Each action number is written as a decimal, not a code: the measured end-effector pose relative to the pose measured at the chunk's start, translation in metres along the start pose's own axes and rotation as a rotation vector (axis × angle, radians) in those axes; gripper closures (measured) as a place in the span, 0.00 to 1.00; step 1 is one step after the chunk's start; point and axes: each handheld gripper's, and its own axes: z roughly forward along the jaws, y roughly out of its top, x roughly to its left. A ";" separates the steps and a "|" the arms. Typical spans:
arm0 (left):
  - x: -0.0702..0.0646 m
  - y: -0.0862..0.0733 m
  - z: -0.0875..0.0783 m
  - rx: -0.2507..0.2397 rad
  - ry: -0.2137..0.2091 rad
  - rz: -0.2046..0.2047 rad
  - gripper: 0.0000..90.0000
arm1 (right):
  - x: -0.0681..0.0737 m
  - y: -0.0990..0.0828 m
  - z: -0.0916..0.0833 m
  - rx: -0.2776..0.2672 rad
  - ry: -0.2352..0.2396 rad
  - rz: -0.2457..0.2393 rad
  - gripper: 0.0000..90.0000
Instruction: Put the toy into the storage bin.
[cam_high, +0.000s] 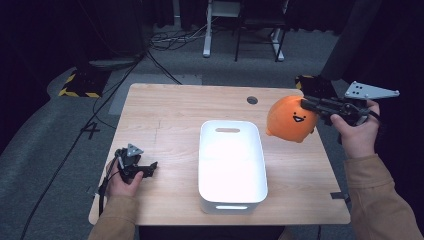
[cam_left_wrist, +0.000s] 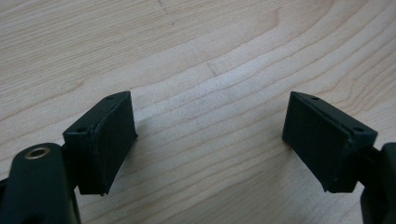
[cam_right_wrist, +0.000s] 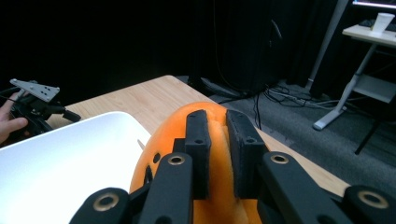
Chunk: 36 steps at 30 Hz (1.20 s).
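Closest to me, my left gripper (cam_high: 150, 168) rests low on the wooden table (cam_high: 175, 110) near its front left corner, and in the left gripper view its two black pads (cam_left_wrist: 109, 140) stand wide apart with bare wood grain between them, so that one is released and grasping nothing. Just to the right of it, in the middle of the table, I have the white bin (cam_high: 232, 165), a deep rectangular tub with a handle slot in its far wall, lying with its long side running away from me. Further out and to the right, my right gripper (cam_high: 305, 103) is raised above the table's right edge, pointing left, with its grey three-cornered plate on top. Its jaws are clenched on a fold of the orange plush toy (cam_high: 291, 120), a round soft figure with a small smiling face, which hangs in the air just beyond the bin's far right corner; in the right gripper view I see the pads pinching a ridge of orange fabric (cam_right_wrist: 218, 140) between them. Beyond the table lie grey floor, cables and desk legs.
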 end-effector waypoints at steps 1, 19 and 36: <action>0.000 0.000 0.000 0.000 0.001 0.007 0.20 | 0.001 0.002 0.000 -0.003 0.004 -0.001 0.89; 0.000 0.001 0.000 0.003 0.002 0.009 0.20 | 0.031 0.029 0.030 -0.042 0.089 -0.037 0.89; 0.000 0.001 0.000 0.003 0.002 0.009 0.20 | 0.060 0.037 0.071 -0.031 0.165 -0.061 0.89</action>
